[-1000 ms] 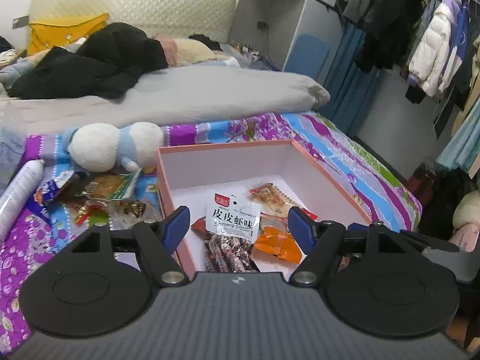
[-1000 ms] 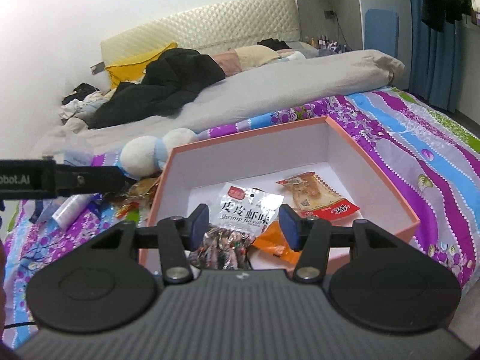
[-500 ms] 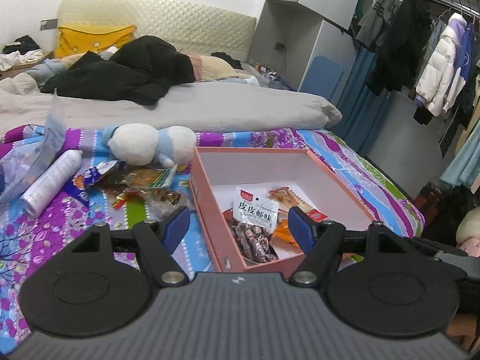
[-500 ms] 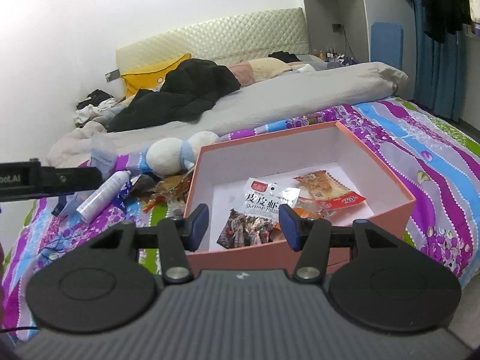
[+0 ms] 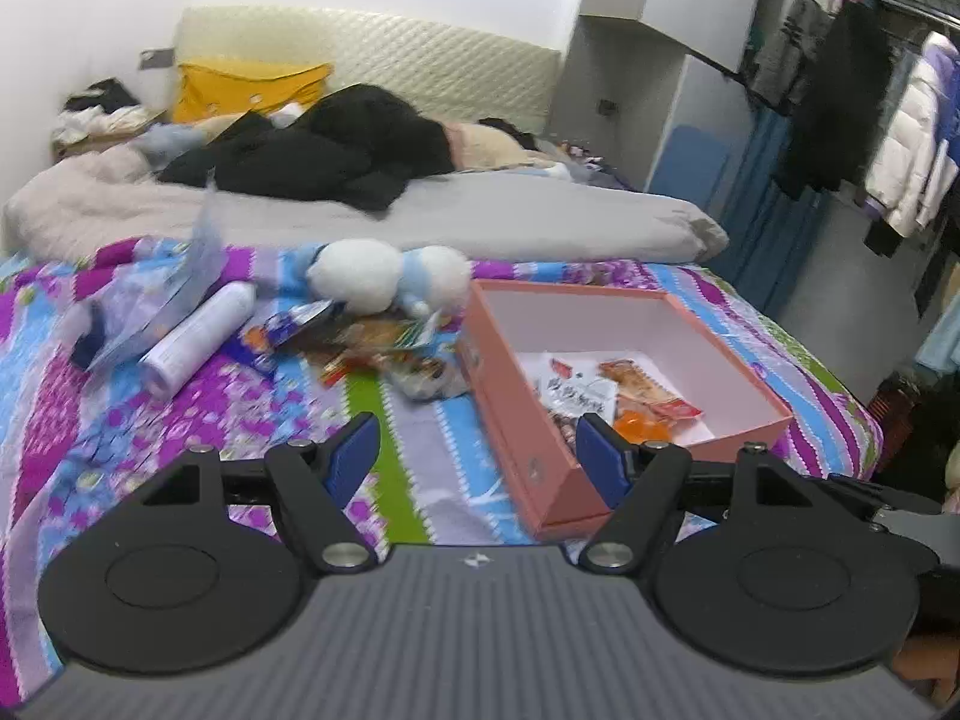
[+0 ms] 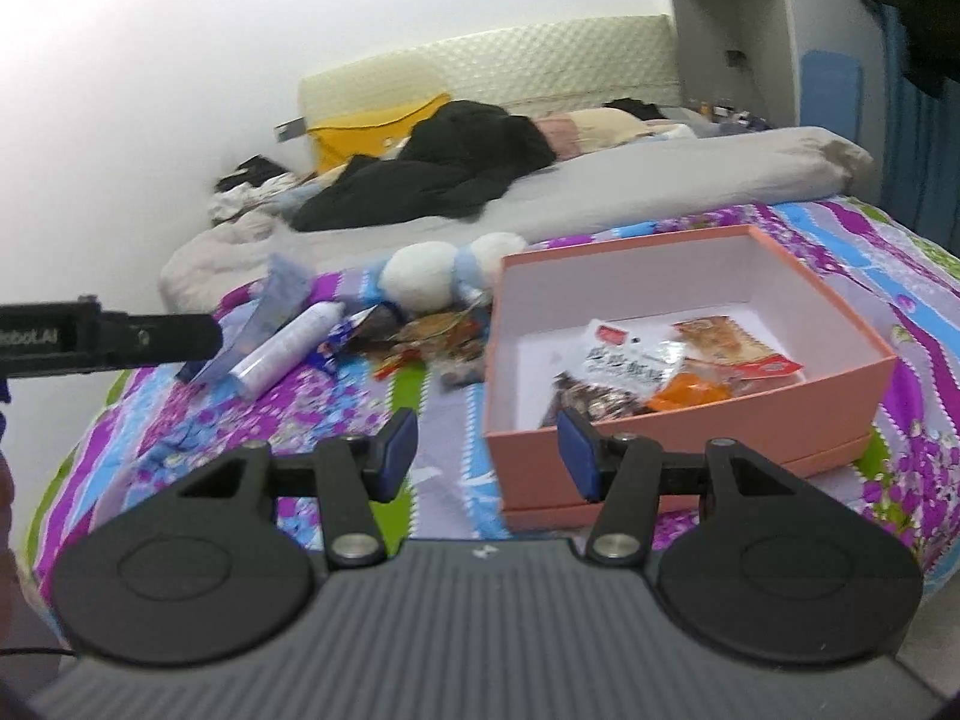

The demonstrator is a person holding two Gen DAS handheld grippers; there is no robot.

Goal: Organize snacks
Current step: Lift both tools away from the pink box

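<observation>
On the patterned bedspread (image 5: 414, 468), going from the left, a clear plastic bag (image 5: 180, 294) and a white bottle (image 5: 201, 336) lie side by side, well beyond the left gripper's (image 5: 477, 456) left finger. Next comes a loose pile of snack packets (image 5: 384, 354), heaped on the cover in front of a white and blue plush toy (image 5: 384, 279) and just beside the left wall of the pink box (image 5: 522, 432). The pile sits beyond the fingertips, roughly in line with the gap between them, and nothing touches the blue pads. The left gripper's fingers stand wide apart with nothing between them. Its right finger overlaps the box's near corner in the view. Inside the box lie a white packet (image 5: 576, 390), a dark packet, an orange one (image 5: 645, 429) and a red-edged one. In the right wrist view, the right gripper (image 6: 486, 450) is likewise open and empty, held above the bedspread, with the pile (image 6: 432, 339) ahead and the box (image 6: 678, 426) behind its right finger. The left gripper's black body (image 6: 108, 339) juts in from the left edge.
</observation>
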